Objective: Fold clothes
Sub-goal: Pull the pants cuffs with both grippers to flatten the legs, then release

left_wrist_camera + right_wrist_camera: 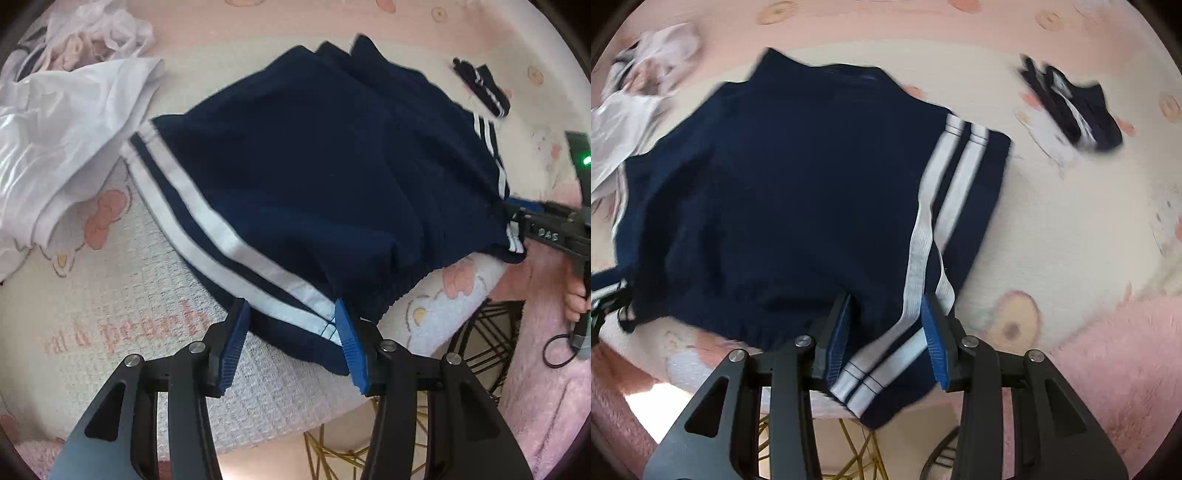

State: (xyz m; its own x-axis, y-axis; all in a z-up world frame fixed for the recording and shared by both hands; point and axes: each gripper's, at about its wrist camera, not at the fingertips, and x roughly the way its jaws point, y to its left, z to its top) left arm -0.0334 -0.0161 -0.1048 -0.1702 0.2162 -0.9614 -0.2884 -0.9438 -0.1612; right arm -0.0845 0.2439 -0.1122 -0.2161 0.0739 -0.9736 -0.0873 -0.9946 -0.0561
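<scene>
Left wrist view: a navy blue knitted garment with white double stripes along its sides (pixel 325 177) lies spread over the middle of a cream round tabletop printed with pink cartoon figures (pixel 122 295). The left gripper (pixel 291 325) sits at the garment's near hem, its blue ribbed fingers (pixel 234 343) spread apart with the striped corner lying between them; the cloth touches the right finger but is not pinched. Left of the navy garment lies a crumpled white cloth (pixel 70 136), its edge just beside the striped side, and beyond that a rumpled pale pink thin bag or fabric (pixel 96 33). Past the garment's far right edge rests a small dark folded piece with white stripes (pixel 482 86), apart from it. At the garment's right corner the right gripper (pixel 517 214) meets the striped hem, a person's fingers (pixel 576 302) wrapped on its black handle. A fluffy pink rug (pixel 543 362) shows below the table edge.

Right wrist view: the same navy garment (pixel 783 192) fills the centre of the tabletop (pixel 1052 240). The right gripper (pixel 886 332) has its blue fingers (pixel 932 343) standing apart, and the garment's striped corner passes between them and hangs over the table edge. The small dark striped piece (pixel 1071 107) lies far right of the garment, the white cloth (pixel 617 129) at its far left. The left gripper (pixel 605 306) barely shows at the garment's left corner.
</scene>
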